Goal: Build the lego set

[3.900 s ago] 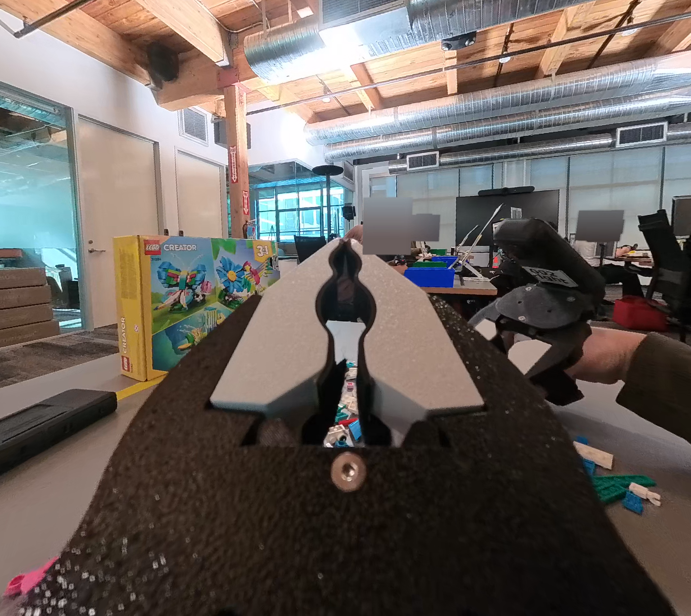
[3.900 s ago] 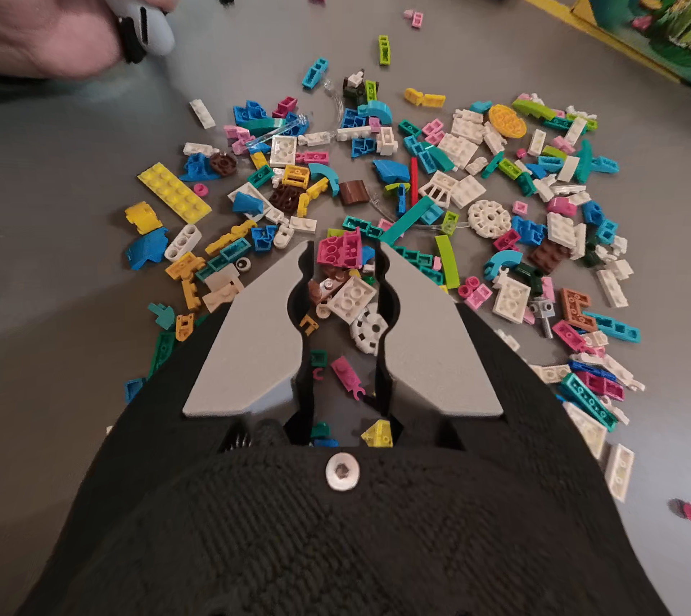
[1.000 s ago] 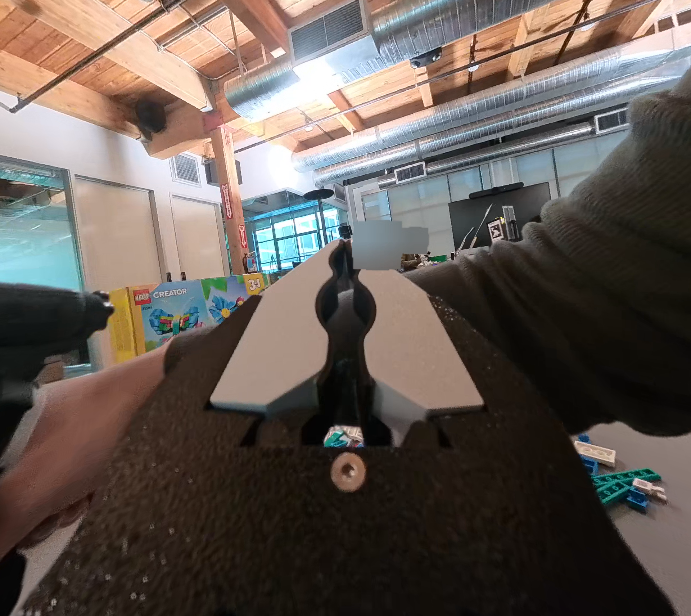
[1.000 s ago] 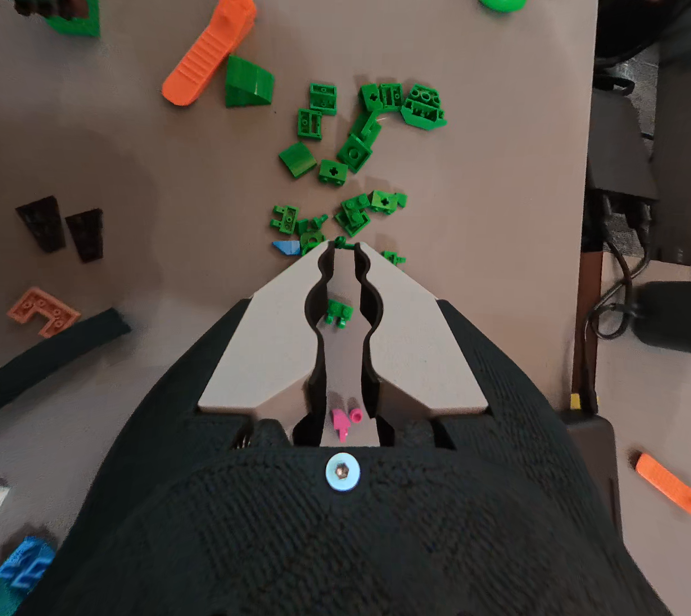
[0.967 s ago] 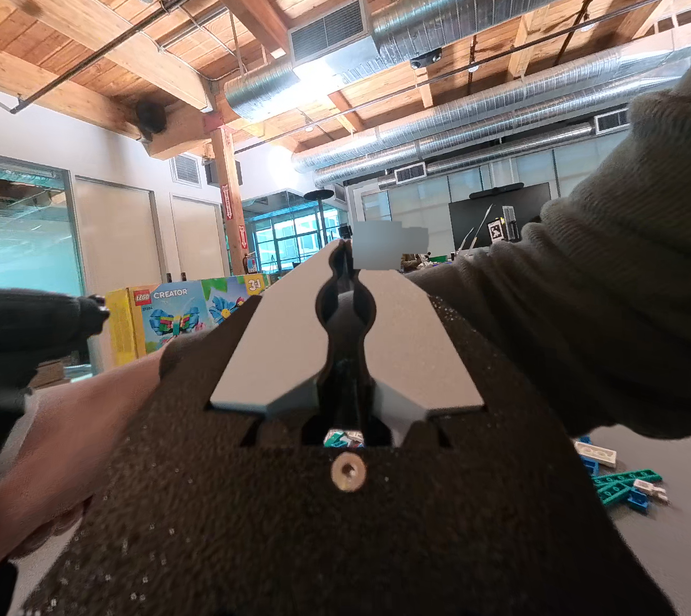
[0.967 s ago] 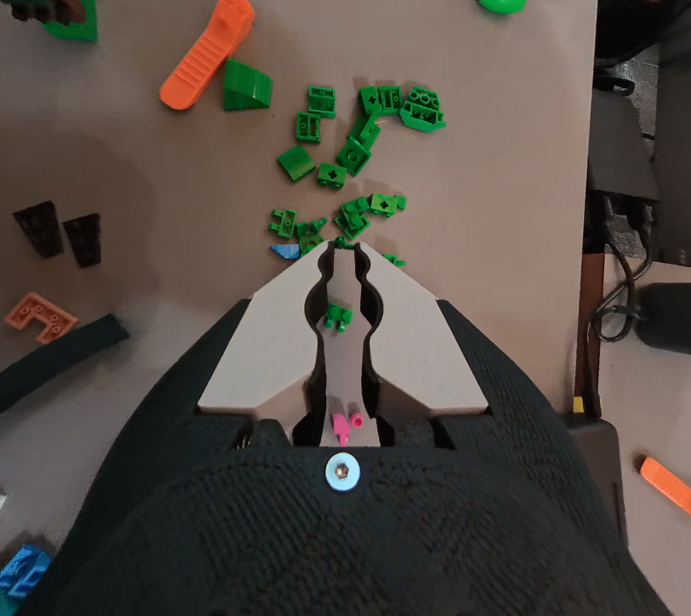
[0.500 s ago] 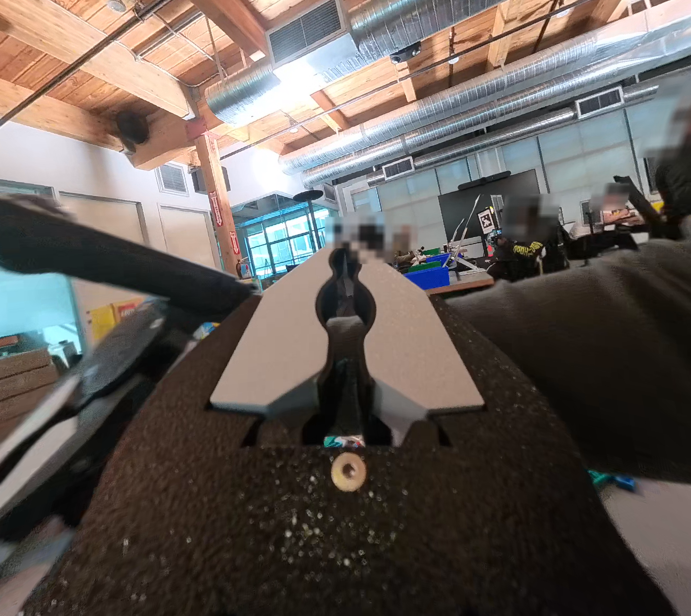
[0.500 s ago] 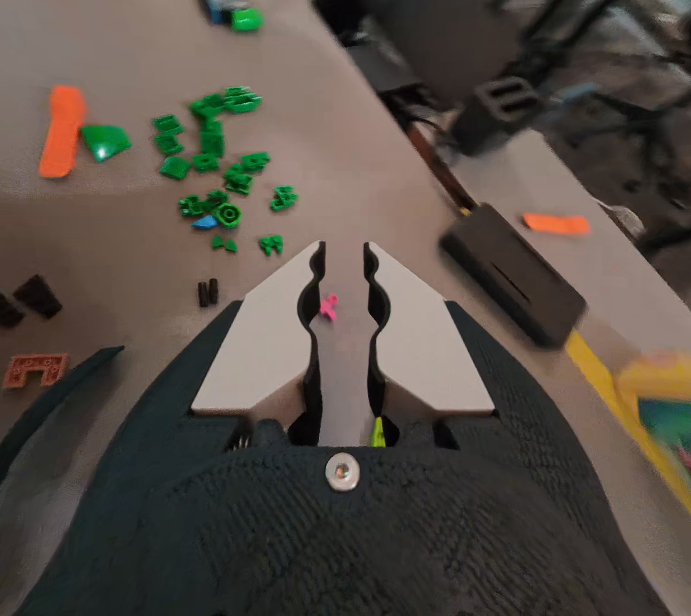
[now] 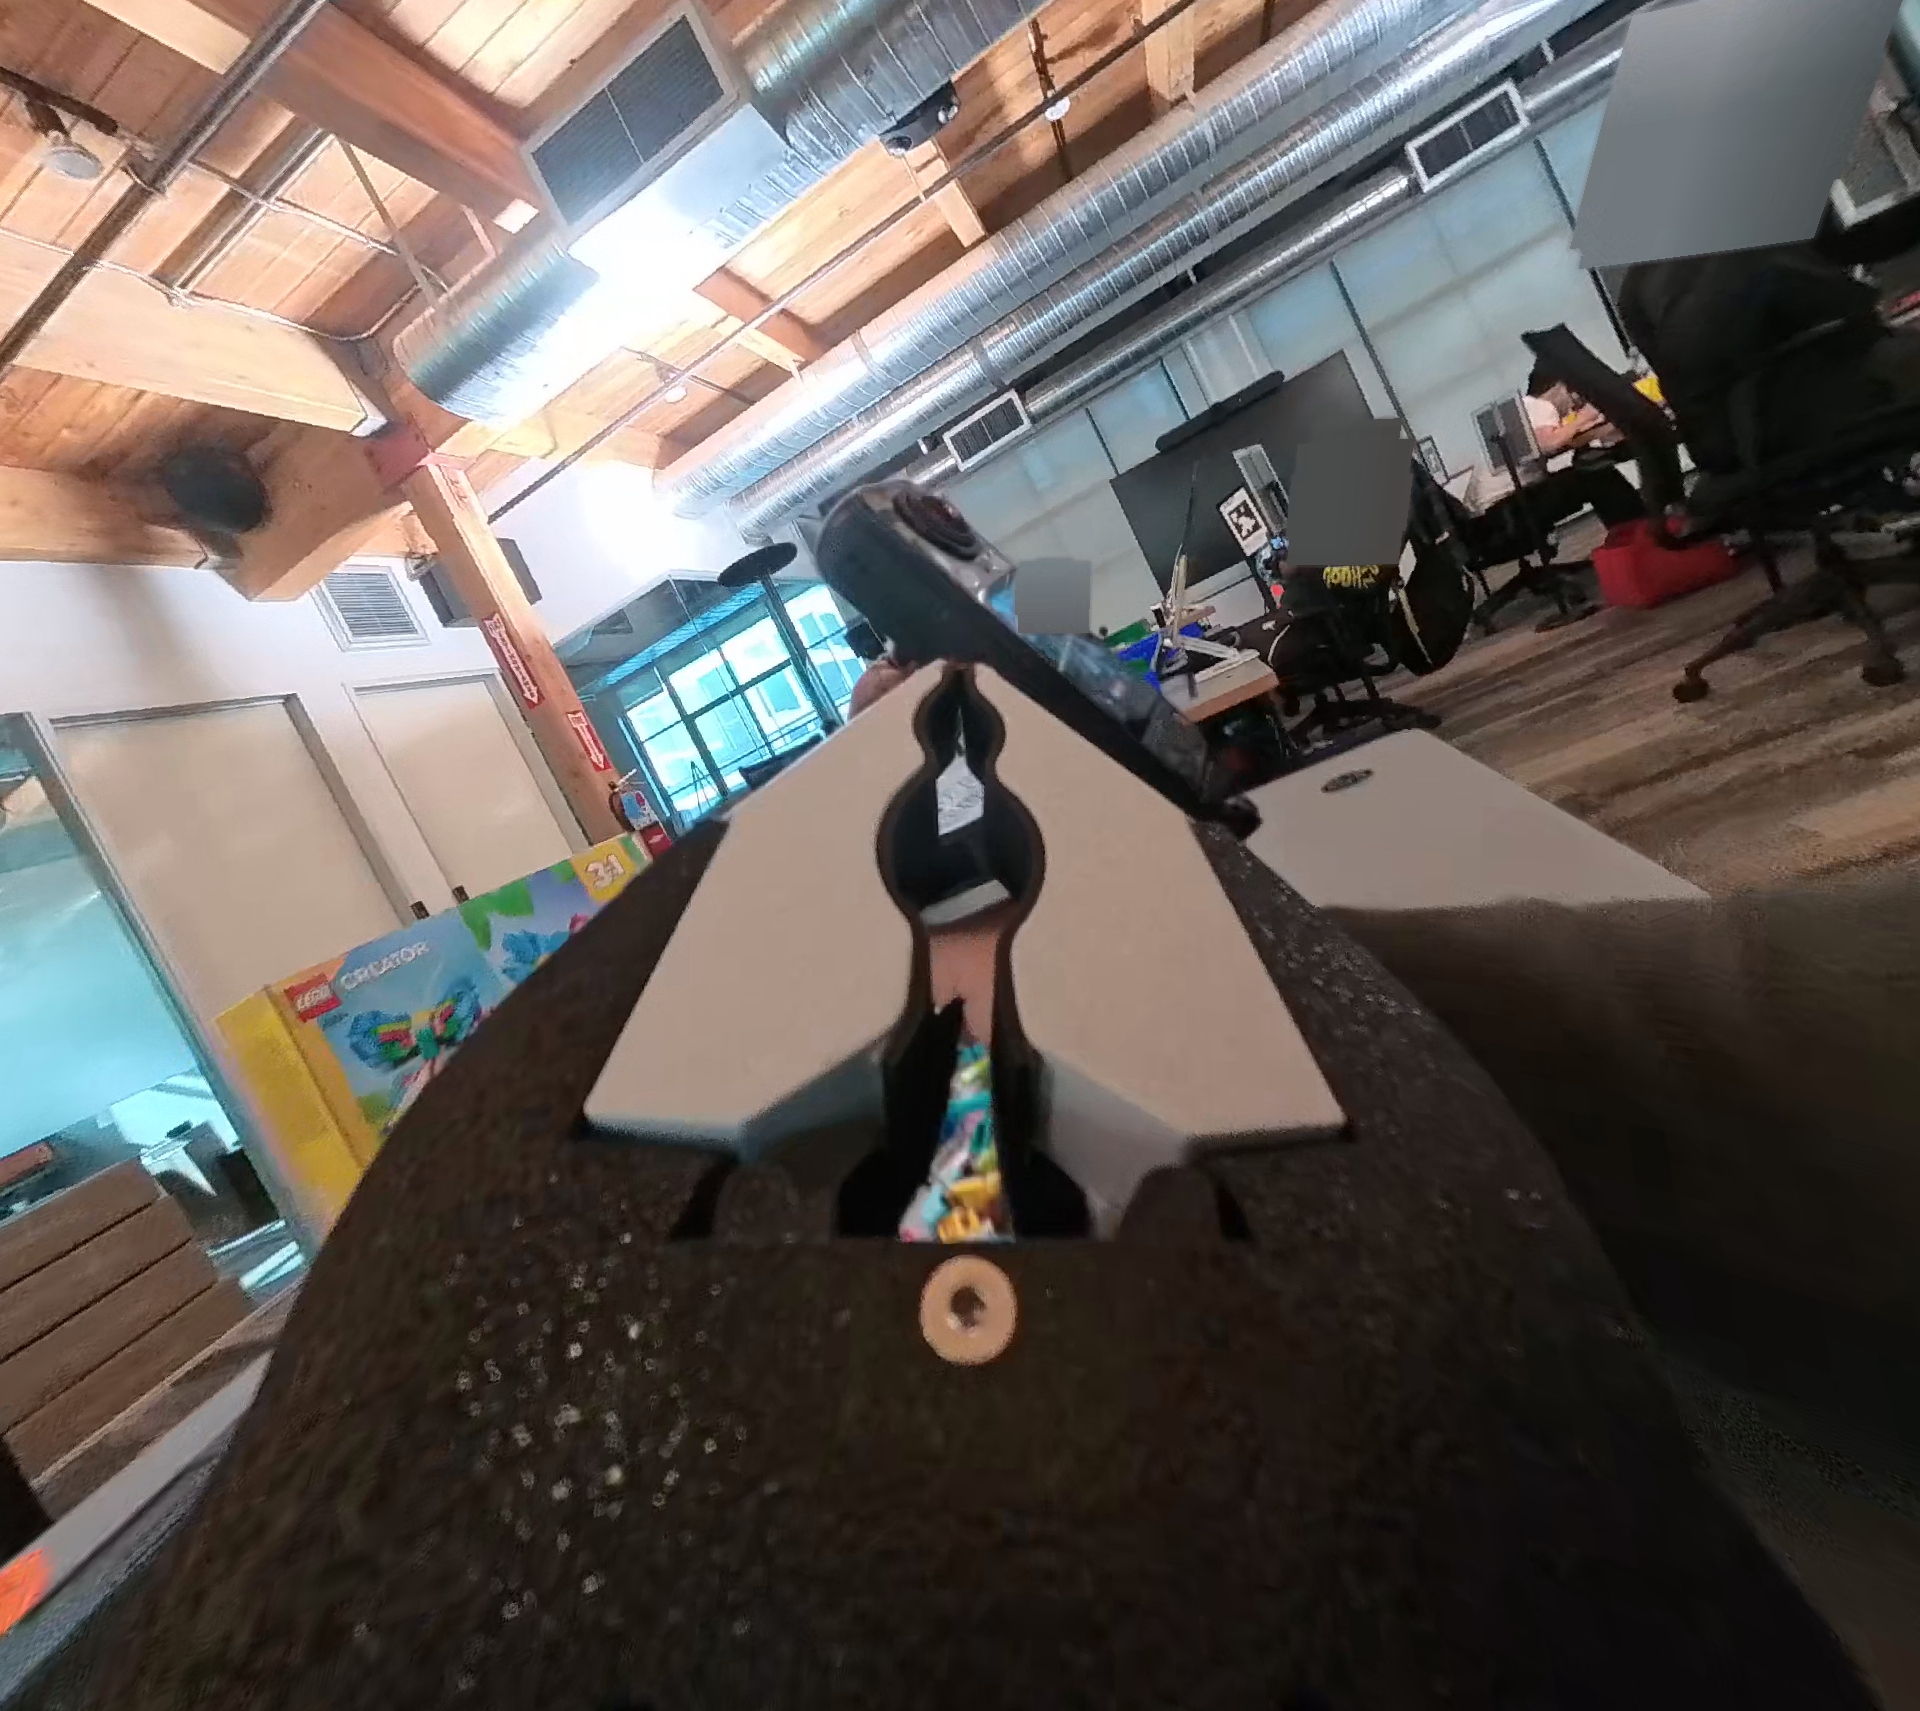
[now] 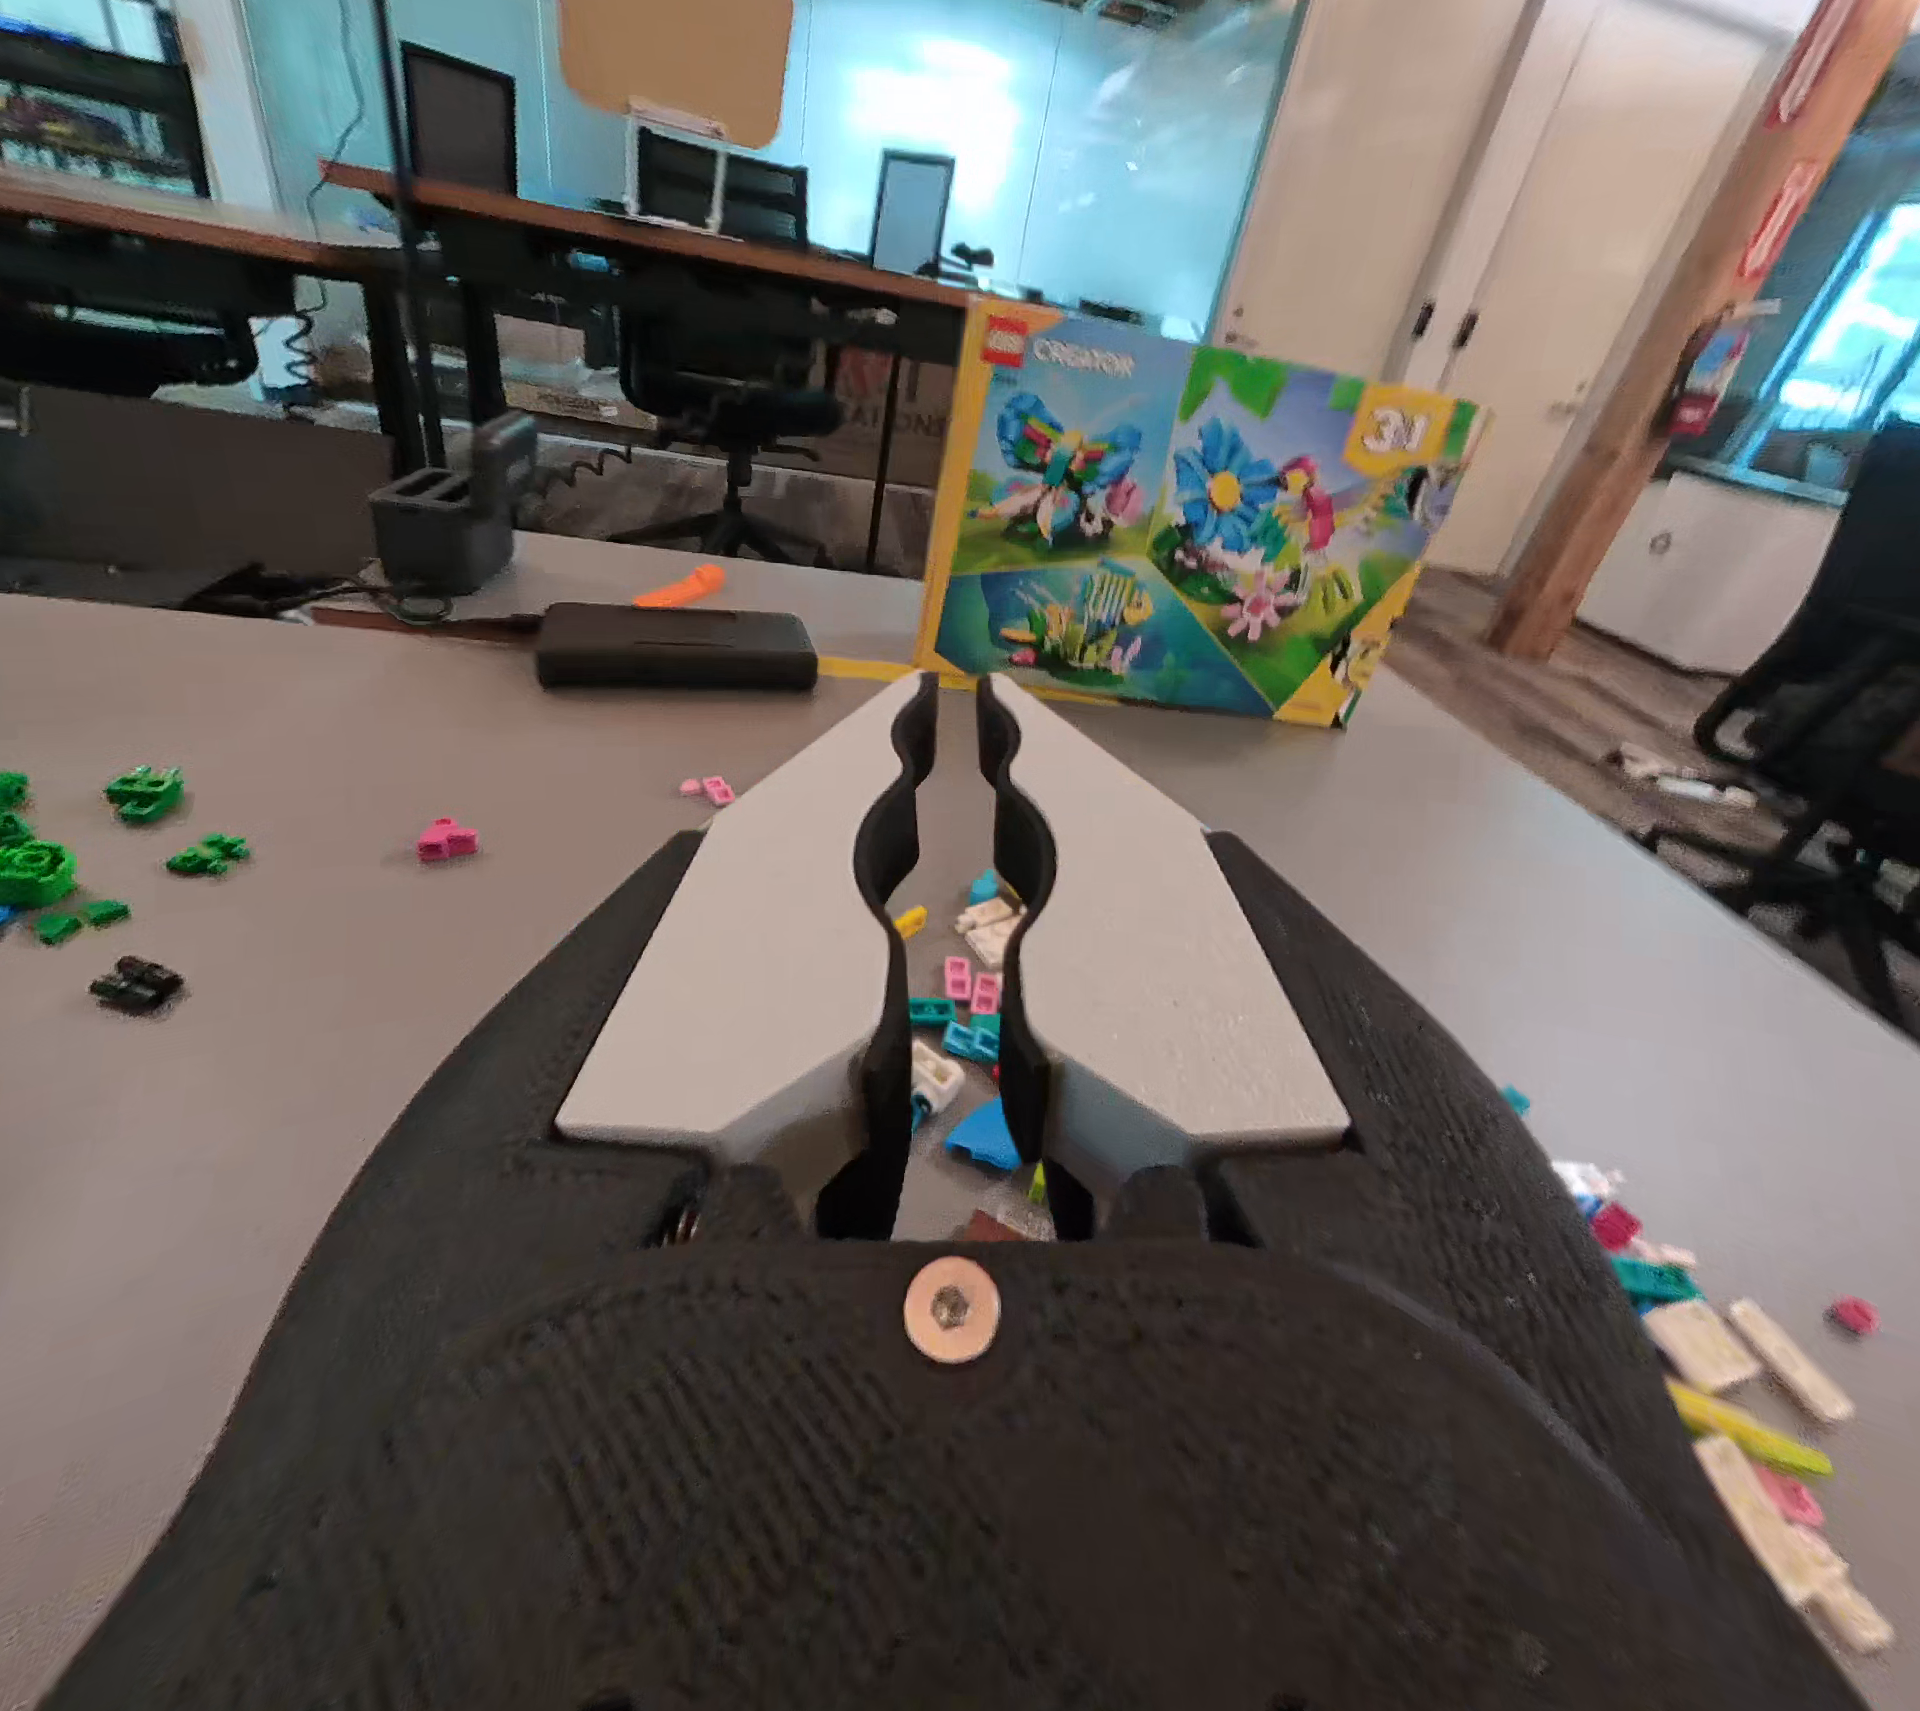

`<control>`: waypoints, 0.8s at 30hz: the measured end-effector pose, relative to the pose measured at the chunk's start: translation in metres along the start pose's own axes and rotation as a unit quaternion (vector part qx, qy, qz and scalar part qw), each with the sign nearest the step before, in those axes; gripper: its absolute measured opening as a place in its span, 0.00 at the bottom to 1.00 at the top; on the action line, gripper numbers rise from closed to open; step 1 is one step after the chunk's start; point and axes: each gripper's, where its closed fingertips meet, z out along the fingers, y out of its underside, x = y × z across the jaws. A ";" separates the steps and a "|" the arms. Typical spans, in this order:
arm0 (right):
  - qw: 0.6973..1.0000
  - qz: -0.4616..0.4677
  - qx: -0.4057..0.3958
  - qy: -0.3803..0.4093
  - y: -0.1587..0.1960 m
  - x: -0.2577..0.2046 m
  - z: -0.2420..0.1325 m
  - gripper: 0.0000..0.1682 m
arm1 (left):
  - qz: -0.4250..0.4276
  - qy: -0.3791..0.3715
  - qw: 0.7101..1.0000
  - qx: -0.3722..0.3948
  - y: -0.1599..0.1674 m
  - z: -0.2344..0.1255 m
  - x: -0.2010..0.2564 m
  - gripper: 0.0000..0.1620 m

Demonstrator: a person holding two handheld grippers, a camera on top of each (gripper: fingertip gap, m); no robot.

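My right gripper (image 10: 956, 687) is slightly open and empty, held low over the grey table (image 10: 343, 1090) and pointing at the Lego box (image 10: 1195, 539). Small pink, teal, white and blue bricks (image 10: 966, 986) lie under its fingers. Green bricks (image 10: 145, 794) lie at the left, with a pink brick (image 10: 447, 840) and a black brick (image 10: 135, 984). My left gripper (image 9: 956, 679) is shut with nothing seen in it and is tilted up toward the ceiling. The other gripper's camera end (image 9: 914, 555) crosses just beyond its tips. Coloured bricks (image 9: 956, 1173) show through its finger gap.
A black case (image 10: 675, 645), an orange brick separator (image 10: 681, 586) and a dark charger dock (image 10: 447, 518) lie at the table's far side. White, yellow and pink pieces (image 10: 1745, 1381) lie at the right. A grey sleeve (image 9: 1610, 1142) fills the left view's right. Office chairs (image 10: 1849, 726) stand beyond. My right fingertips sit around 20 cm from my left ones. The pink brick (image 10: 447, 840) lies some 20 cm from my right tips, 30 cm from my left tips.
My right gripper swung up from looking down on the green bricks to level, facing the Lego box, and its jaws opened a little. The left view tilted; the other gripper now crosses its tips.
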 end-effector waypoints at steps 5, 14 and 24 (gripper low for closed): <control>0.996 -0.066 0.021 -0.057 -0.004 -0.043 -0.002 0.03 | 0.020 -0.003 1.000 -0.022 -0.023 -0.045 0.012 0.00; 0.896 -0.031 -0.195 -0.397 0.052 -0.217 -0.011 0.05 | 0.046 -0.003 0.998 -0.047 -0.046 -0.103 0.009 0.00; 0.873 -0.053 -0.320 -0.363 0.085 -0.256 0.004 0.04 | -0.016 -0.016 0.999 -0.038 -0.041 -0.101 -0.005 0.00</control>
